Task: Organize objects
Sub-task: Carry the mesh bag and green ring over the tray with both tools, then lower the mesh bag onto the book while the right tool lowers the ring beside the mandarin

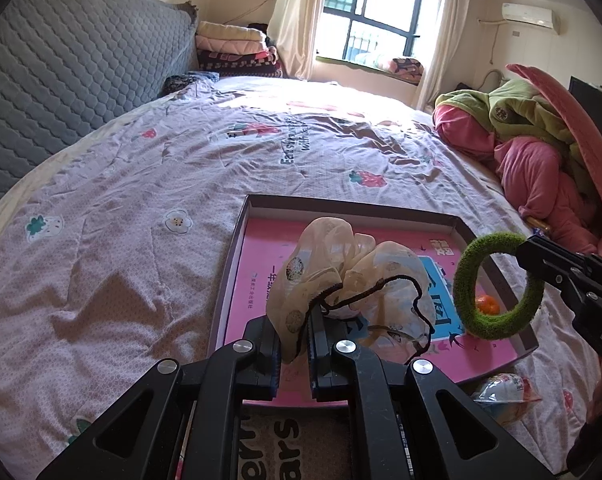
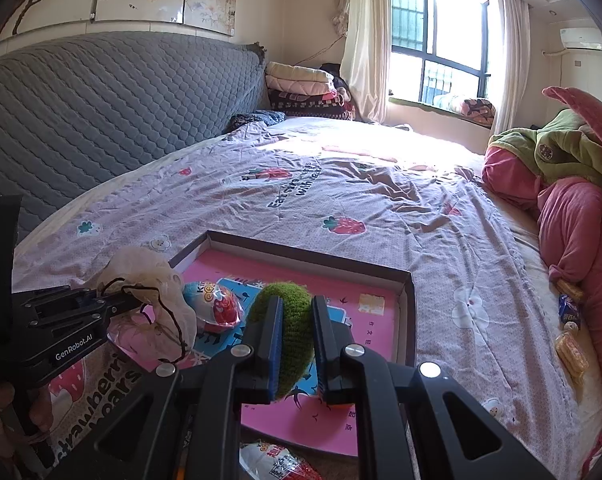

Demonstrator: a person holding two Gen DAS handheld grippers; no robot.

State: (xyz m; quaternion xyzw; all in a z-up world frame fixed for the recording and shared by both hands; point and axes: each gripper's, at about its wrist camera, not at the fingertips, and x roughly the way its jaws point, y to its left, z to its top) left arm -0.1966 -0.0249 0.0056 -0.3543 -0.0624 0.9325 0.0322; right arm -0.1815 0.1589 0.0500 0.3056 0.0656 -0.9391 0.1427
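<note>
Left claw (image 1: pixel 295 344) is gripping a scrunchie (image 1: pixel 341 276); right claw (image 2: pixel 297 344) is clamping a green ring (image 2: pixel 289 320) above the tray (image 2: pixel 405 312).

The green ring (image 2: pixel 289 322) hides most of a small orange ball (image 2: pixel 333 402); a snack packet (image 2: pixel 277 462) is cut off by the lower edge.

Shallow cardboard tray (image 1: pixel 237 248), dark rim, pink printed floor, lying flat on the bedspread. Sheer cream scrunchie (image 1: pixel 341 280) with a thin black cord, bunched, raised over the tray's near-left part. Fuzzy green ring (image 1: pixel 465 272), upright, raised above the tray's right side. Small orange ball (image 1: pixel 487 304) on the tray floor. Foil-wrapped egg (image 2: pixel 217 308) inside the tray. Another wrapped egg (image 1: pixel 505 396) on the bedspread just outside the near edge.
</note>
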